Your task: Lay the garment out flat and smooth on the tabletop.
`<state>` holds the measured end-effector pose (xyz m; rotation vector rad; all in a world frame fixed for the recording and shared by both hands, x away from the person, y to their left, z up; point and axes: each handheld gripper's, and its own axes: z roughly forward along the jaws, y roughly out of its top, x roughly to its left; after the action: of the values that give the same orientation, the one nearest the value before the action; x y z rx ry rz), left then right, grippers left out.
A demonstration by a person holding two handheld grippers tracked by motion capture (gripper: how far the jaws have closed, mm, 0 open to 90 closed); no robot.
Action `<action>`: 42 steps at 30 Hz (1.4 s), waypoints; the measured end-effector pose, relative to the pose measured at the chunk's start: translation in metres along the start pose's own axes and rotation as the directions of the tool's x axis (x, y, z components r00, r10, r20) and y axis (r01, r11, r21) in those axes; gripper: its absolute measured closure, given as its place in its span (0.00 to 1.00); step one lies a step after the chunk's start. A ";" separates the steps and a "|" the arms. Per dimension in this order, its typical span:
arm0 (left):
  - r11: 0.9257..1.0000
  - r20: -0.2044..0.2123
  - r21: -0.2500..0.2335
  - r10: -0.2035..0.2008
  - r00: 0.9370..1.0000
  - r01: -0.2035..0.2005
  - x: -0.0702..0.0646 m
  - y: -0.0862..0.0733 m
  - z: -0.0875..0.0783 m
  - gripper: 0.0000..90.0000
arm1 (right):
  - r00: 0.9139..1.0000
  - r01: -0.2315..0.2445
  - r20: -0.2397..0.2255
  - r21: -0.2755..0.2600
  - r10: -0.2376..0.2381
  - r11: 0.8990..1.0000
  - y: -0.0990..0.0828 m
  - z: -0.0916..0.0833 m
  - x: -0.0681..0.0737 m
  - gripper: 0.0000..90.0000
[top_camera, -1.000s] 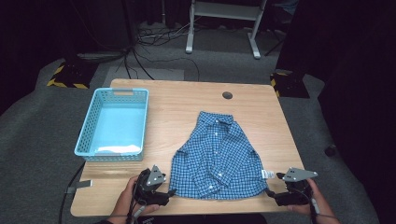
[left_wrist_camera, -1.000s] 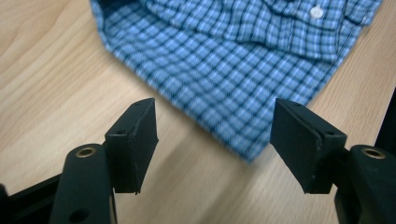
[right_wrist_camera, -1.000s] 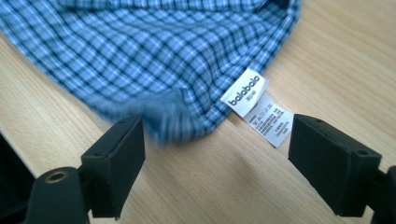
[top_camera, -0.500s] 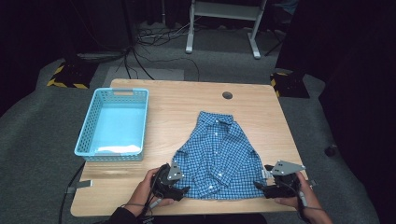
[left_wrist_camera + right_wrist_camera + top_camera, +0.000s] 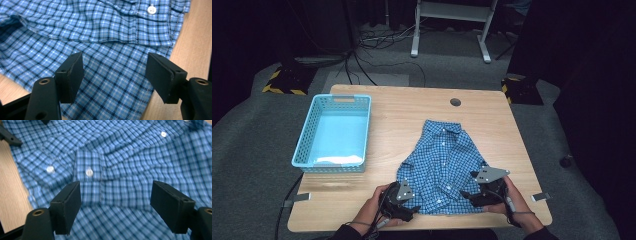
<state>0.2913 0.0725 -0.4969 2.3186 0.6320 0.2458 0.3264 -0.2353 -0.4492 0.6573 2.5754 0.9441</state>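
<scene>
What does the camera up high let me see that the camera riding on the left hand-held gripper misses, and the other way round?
The high view takes in the blue basket, the whole wooden table, the shirt's collar, the person's two hands and the right hand-held gripper.

The left gripper view gives the close detail: two black jaws standing apart over the shirt's lower edge, a folded hem and a white button.

Both show the blue checked shirt lying on the table, with the left hand-held gripper open above it and not yet gripping.

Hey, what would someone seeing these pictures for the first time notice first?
A blue checked shirt lies spread on the near middle of the wooden table. The left gripper and right gripper sit at its near hem, jaws open over the cloth. A light blue basket stands at the left.
</scene>
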 end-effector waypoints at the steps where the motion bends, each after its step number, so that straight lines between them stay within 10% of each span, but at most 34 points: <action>1: 1.000 0.000 -0.001 -0.002 1.000 0.002 -0.001 0.000 0.000 0.34 | 1.000 0.008 -0.004 0.000 -0.008 1.000 0.003 0.003 0.001 0.27; 32: 0.999 0.012 -0.033 0.013 1.000 -0.013 -0.003 -0.004 0.001 0.34 | 0.997 0.034 -0.078 0.062 -0.029 0.998 0.026 0.057 0.015 0.38; 42: 0.999 0.022 -0.043 0.017 1.000 -0.016 -0.002 -0.005 0.001 0.34 | 0.995 0.019 -0.101 0.079 -0.011 0.997 0.024 0.060 0.014 0.66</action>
<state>0.2882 0.0742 -0.5010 2.2828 0.5917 0.2385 0.3483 -0.1802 -0.4787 0.6256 2.7152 0.8957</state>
